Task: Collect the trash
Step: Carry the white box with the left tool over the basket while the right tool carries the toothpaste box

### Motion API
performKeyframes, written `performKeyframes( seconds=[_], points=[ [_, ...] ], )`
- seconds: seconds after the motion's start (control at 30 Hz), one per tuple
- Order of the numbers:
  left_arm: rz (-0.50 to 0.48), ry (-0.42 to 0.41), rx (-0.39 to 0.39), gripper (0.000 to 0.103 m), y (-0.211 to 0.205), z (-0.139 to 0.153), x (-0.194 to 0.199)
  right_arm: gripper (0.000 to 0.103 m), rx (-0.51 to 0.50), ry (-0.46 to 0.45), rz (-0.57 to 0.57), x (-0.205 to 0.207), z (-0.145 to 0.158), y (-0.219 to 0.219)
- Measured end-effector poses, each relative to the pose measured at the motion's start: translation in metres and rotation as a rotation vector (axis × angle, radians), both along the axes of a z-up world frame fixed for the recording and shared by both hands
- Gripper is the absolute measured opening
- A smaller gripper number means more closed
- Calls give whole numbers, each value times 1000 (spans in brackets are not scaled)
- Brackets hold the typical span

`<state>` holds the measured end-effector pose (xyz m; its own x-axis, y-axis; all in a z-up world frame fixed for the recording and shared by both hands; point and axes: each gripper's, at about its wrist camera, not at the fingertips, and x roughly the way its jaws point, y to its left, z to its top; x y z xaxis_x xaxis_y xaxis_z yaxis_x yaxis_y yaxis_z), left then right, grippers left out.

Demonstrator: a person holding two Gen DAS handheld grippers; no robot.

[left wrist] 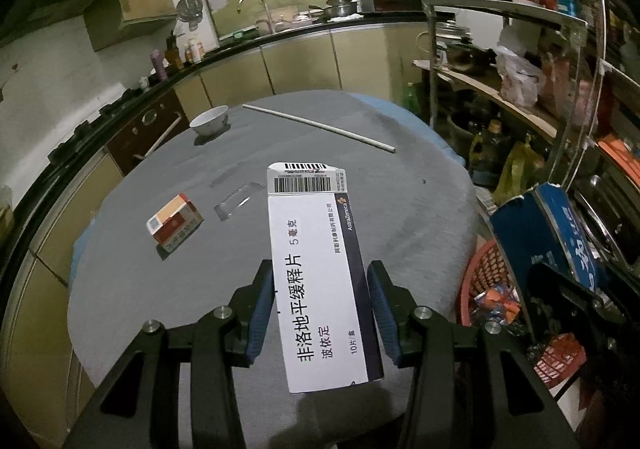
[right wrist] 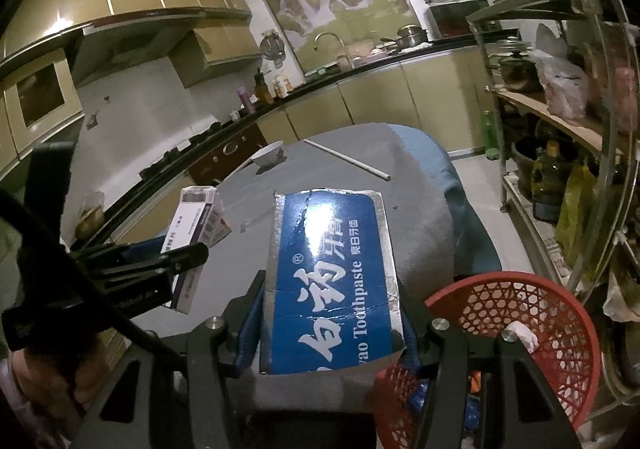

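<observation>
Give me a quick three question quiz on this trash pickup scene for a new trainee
1. True or false: the left gripper holds a white medicine box.
2. What does the right gripper hold? A) bowl B) blue toothpaste box C) straw
3. Fill in: the red basket sits beside the ___ gripper.

Key: 1 true; 2 B; 3 right.

Dim overhead kitchen light is glaring off the blue toothpaste box, while fisheye distortion is bending cabinets around it and black vignetting is darkening the frame corners.
</observation>
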<state>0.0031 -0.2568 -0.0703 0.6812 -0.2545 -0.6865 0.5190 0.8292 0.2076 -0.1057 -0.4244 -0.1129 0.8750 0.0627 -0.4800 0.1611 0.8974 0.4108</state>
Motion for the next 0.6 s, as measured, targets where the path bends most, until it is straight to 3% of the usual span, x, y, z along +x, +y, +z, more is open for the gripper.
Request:
performKeyframes(
  seconds=[0.6],
  points=[
    [-88, 12, 38, 48, -22, -9, -27, 59, 13, -5, -45, -16, 2, -10]
  ],
)
